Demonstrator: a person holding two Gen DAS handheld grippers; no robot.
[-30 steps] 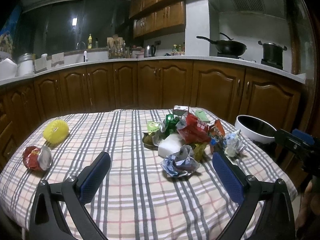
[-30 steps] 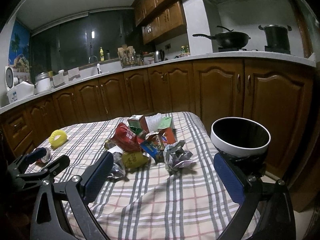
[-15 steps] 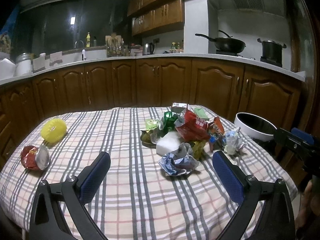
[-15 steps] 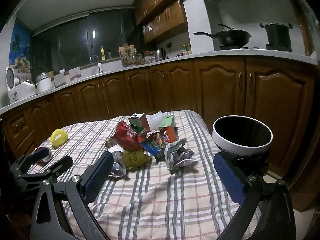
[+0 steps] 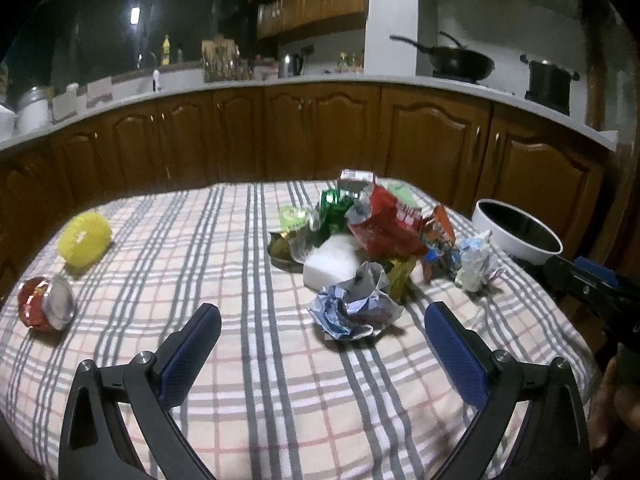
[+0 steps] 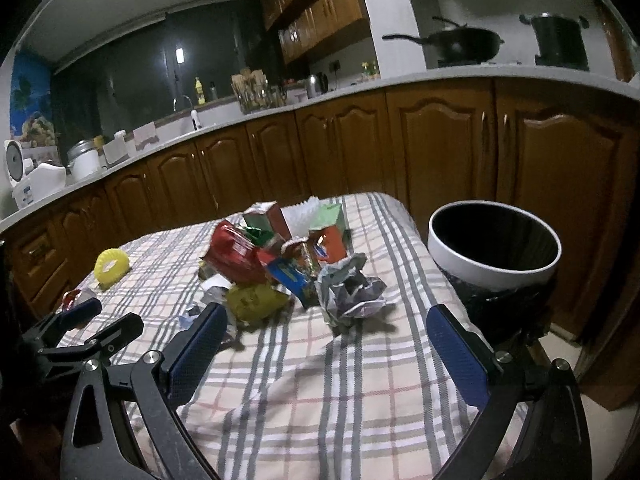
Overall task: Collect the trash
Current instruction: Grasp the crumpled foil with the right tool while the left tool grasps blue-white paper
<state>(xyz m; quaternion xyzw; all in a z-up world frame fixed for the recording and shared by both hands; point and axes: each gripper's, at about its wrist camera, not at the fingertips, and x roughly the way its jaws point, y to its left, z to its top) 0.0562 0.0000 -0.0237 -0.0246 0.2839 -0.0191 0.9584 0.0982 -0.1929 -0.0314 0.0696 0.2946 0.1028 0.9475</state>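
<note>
- Hovering above the checked tablecloth (image 5: 248, 360), the left gripper (image 5: 322, 330) gapes wide and empty, touching nothing.
- Equally spread, the right gripper (image 6: 326, 334) holds nothing either.
- Trash pile (image 5: 360, 240) sits mid-table; a crumpled paper ball (image 5: 354, 312) lies nearest.
- White-rimmed bin (image 6: 494, 246) stands at the table's right edge, its base hidden.
- Red wrapper (image 5: 46, 304) is blurred.

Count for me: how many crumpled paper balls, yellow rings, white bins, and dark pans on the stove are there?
Crumpled paper balls: 2
Yellow ring: 1
White bin: 1
Dark pans on the stove, a wok and a lidded pot: 2
Total: 6
</note>
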